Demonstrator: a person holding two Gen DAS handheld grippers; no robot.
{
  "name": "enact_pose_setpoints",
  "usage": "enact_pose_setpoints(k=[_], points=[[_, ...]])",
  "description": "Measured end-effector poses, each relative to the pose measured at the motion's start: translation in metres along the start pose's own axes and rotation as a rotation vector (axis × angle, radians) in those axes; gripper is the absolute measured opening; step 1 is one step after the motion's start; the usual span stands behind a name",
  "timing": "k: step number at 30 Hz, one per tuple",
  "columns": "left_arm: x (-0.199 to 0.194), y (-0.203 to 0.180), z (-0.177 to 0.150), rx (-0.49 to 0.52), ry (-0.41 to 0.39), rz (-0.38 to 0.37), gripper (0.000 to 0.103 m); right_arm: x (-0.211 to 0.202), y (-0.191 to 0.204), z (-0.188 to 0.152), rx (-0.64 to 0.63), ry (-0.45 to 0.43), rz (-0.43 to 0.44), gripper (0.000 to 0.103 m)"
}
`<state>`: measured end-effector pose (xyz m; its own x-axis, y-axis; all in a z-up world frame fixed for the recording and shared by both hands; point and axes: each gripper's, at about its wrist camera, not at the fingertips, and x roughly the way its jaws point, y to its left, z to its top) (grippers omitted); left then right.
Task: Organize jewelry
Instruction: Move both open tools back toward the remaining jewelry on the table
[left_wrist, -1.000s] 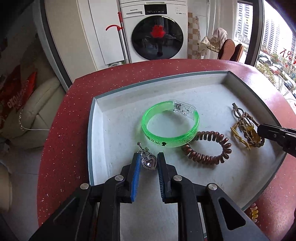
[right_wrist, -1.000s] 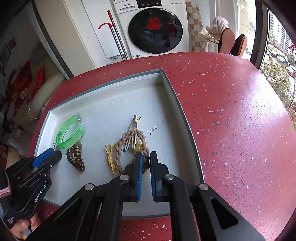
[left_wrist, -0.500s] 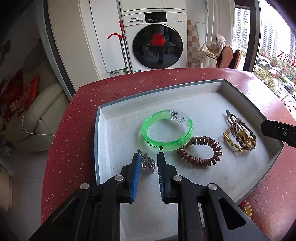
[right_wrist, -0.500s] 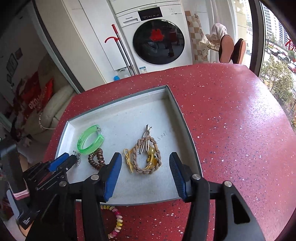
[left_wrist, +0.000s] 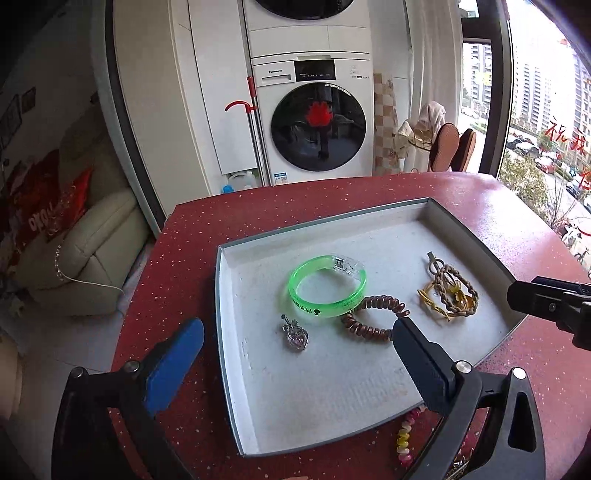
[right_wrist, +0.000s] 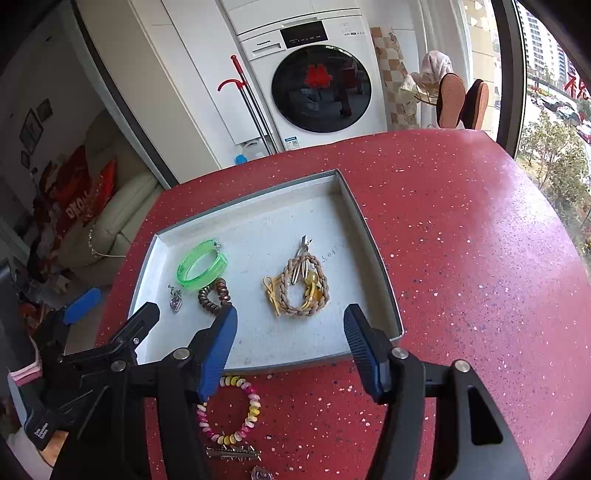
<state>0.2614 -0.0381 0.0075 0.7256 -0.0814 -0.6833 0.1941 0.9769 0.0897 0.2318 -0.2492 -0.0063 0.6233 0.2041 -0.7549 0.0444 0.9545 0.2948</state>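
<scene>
Between both grippers' spread, empty fingers: jewelry in the shallow grey tray (right_wrist: 373, 236).
Left gripper (left_wrist: 295, 354) and right gripper (right_wrist: 290, 328) have just opened; silver heart pendant (left_wrist: 294, 336) and braided tan bracelet (right_wrist: 303, 286) lie released, pink-yellow beaded bracelet (right_wrist: 231, 410) remains outside behind the fingertips.

worktop (right_wrist: 461, 258): red stone-like slab with pale speckles, polished, with a sheen near its right edge
tray (left_wrist: 229, 332): matt grey-white floor, faintly rough and scuffed, thin grey rim
green bangle (left_wrist: 327, 286): translucent glossy plastic with a clear clasp section
coil band (left_wrist: 373, 317): brown spiral plastic, shiny
heart pendant (left_wrist: 295, 334): bright silvery metal around a faceted stone
braided loop (right_wrist: 304, 286): tan cord, matt, with yellow strands
bead bracelet (right_wrist: 231, 410): pink and yellow glossy beads, at the worktop's near edge
fingers (right_wrist: 218, 347): blue ribbed pads on matt black plastic
</scene>
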Motion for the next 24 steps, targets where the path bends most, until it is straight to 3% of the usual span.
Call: enact_pose_setpoints(k=[1,3,24], points=[[-0.004,0.001,0.0,-0.003,-0.001,-0.001,0.103,-0.002,0.0,-0.003,0.0,-0.001,0.003,0.079],[-0.01,0.003,-0.003,-0.01,0.003,-0.008,0.103,-0.006,-0.001,-0.008,0.0,0.001,0.003,0.083],[-0.054,0.007,-0.098,-0.037,0.099,-0.091,0.103,-0.027,0.009,-0.108,-0.187,0.134,-0.016,0.083]])
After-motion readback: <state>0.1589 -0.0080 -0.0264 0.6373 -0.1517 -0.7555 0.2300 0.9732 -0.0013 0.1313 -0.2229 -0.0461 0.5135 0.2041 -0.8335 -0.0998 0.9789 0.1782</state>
